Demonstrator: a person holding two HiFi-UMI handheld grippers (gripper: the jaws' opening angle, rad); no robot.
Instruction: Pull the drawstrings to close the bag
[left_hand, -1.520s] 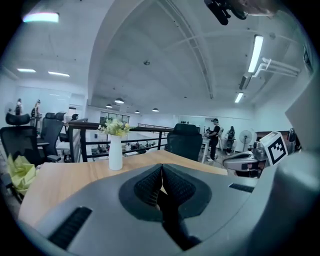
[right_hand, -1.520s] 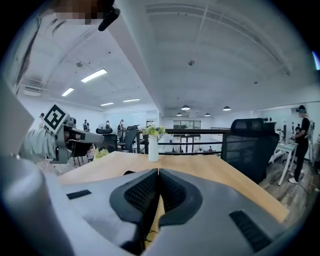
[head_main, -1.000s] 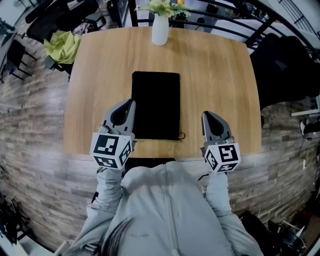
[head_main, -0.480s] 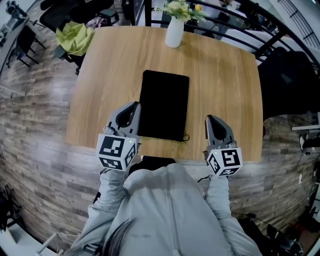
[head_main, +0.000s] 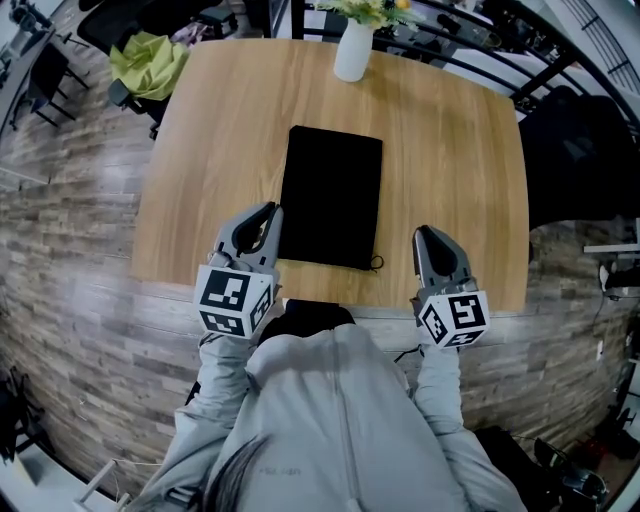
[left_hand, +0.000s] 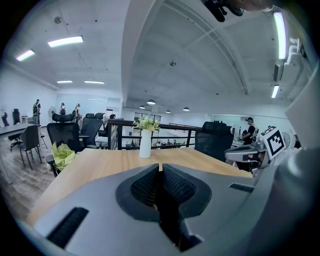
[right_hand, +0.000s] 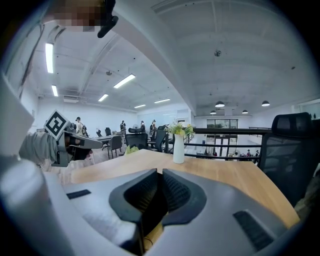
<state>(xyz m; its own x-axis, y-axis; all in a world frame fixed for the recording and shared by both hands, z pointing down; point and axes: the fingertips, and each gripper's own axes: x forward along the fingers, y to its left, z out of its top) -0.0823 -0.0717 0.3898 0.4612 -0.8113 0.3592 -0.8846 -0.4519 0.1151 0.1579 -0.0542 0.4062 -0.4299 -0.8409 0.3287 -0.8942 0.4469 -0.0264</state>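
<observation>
1. A black bag (head_main: 331, 197) lies flat on the wooden table (head_main: 450, 150). Its long side runs away from the person.
2. The near end of the bag is close to the table's front edge. A small loop of string (head_main: 376, 263) pokes out at the bag's near right corner.
3. The left hand-held gripper (head_main: 267, 209) is at the bag's near left corner, just beside its edge. I cannot tell if it touches the bag.
4. In the left gripper view, its two jaws are pressed together. Nothing is between them.
5. The right hand-held gripper (head_main: 425, 233) is over the table, to the right of the bag. It is near the string loop but apart from it.
6. In the right gripper view, its jaws are pressed together too. Nothing is held.
7. Both grippers point away from the person, toward the far side of the table.
8. A white vase (head_main: 353, 50) stands upright at the far edge of the table, well apart from the bag. It holds flowers (head_main: 372, 8).
9. A green cloth (head_main: 148, 62) lies on a chair (head_main: 118, 92) past the table's far left corner.
10. The person's grey sleeves (head_main: 215, 385) show at the bottom of the head view.
</observation>
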